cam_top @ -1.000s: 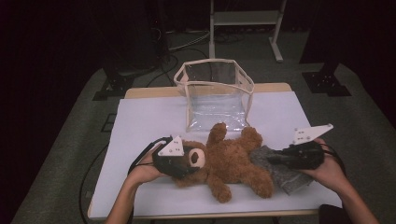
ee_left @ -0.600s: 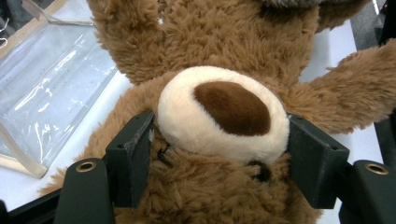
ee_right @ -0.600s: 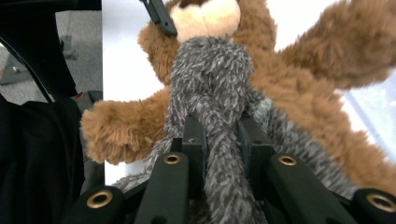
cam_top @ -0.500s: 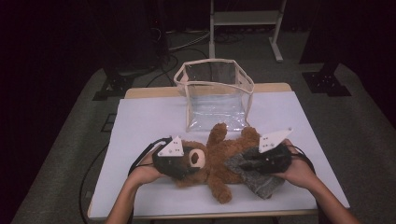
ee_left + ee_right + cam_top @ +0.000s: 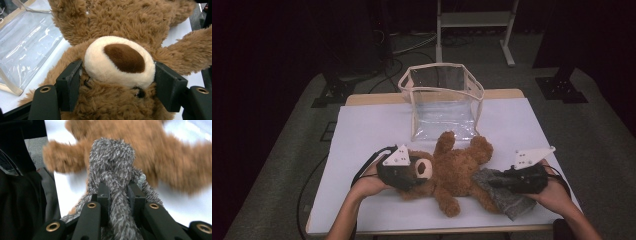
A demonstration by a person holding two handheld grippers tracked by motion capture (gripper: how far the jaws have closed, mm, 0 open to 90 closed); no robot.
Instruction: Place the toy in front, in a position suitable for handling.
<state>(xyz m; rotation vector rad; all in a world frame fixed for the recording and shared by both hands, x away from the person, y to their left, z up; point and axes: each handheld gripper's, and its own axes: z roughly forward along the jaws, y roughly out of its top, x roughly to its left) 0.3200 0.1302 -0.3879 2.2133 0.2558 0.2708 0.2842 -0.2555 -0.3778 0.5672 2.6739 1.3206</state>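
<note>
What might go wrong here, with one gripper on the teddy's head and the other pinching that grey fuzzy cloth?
The left gripper clamps only the teddy bear by its soft head, so the plush may slip free if lifted. The right gripper pinches a thin fold of the grey cloth, which might pull out. The clear bag behind looks flimsy and might tip.

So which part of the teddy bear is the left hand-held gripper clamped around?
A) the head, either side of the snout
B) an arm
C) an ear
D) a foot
A: in the left gripper view the left hand-held gripper has a black jaw pressed against each side of the teddy bear's head, with the cream snout sitting between them.
</note>
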